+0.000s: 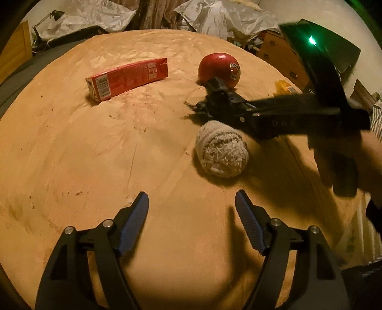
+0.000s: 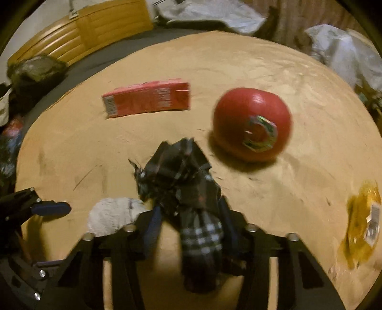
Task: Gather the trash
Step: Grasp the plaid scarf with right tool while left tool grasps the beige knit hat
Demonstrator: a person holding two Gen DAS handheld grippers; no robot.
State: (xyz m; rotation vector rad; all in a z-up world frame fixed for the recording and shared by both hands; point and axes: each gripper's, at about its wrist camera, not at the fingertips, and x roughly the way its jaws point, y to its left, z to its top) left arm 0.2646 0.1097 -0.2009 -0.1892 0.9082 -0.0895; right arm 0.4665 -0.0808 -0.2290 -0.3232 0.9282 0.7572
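My right gripper (image 2: pixel 188 214) is shut on a crumpled dark plaid wrapper (image 2: pixel 181 181) and holds it just above the table; it shows in the left wrist view (image 1: pixel 210 105) too, coming in from the right. My left gripper (image 1: pixel 192 202) is open and empty above the near part of the table, and its fingers (image 2: pixel 51 207) show at the left of the right wrist view. A red drink carton (image 1: pixel 126 78) (image 2: pixel 148 99) lies on its side at the far left. A yellow wrapper (image 2: pixel 364 221) (image 1: pixel 284 87) lies at the right edge.
A red apple with a sticker (image 1: pixel 219 68) (image 2: pixel 253 126) sits beyond the held wrapper. A rolled beige sock (image 1: pixel 220 149) (image 2: pixel 112 214) lies beside the right gripper. The round orange table (image 1: pixel 95 155) is ringed by white plastic bags (image 1: pixel 219 16), a wooden dresser (image 1: pixel 281 52) and clutter.
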